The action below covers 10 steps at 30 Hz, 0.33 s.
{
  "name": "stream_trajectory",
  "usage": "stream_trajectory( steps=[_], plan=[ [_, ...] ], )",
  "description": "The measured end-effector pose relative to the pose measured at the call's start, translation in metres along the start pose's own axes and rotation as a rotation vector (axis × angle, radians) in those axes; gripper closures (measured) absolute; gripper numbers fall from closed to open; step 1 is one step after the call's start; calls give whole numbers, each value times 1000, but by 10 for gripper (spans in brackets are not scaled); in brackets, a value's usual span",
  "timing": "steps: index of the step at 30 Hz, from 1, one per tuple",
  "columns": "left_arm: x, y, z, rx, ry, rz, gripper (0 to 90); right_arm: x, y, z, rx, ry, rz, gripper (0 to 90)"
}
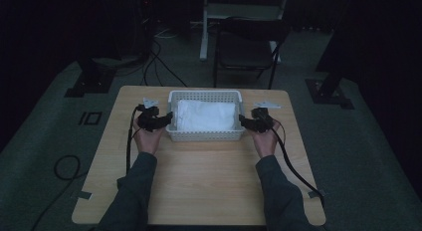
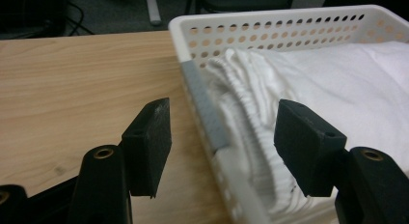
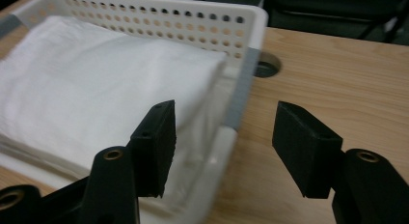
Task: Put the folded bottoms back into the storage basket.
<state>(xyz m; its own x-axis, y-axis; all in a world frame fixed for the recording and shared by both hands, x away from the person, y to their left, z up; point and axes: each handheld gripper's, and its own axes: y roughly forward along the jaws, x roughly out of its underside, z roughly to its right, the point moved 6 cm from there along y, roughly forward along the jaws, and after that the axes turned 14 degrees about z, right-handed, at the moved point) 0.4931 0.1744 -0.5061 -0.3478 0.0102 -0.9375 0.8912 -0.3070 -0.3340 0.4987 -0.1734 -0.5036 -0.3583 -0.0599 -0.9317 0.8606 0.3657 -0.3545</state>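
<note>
Surface materials
White perforated plastic basket [image 1: 205, 136], soft ribbed white cloth [image 2: 251, 113], matt wood-grain bench [image 1: 199, 181].

My sleeves [image 1: 134, 191] are cut off by the bottom edge of the high view. The basket [image 3: 241, 21] is blurred near my right gripper [image 3: 224, 137], and its left part leaves the frame.
</note>
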Motion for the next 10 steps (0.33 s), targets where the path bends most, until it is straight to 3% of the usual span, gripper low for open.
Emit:
stream_trajectory(
  steps=[5, 10],
  plan=[
    [11, -11, -10, -5, -13, -3, 377, 7, -14, 8, 35, -29, 25, 407],
    [18, -14, -18, -30, -6, -18, 372, 13, -23, 22, 69, 0, 30, 405]
  ],
)
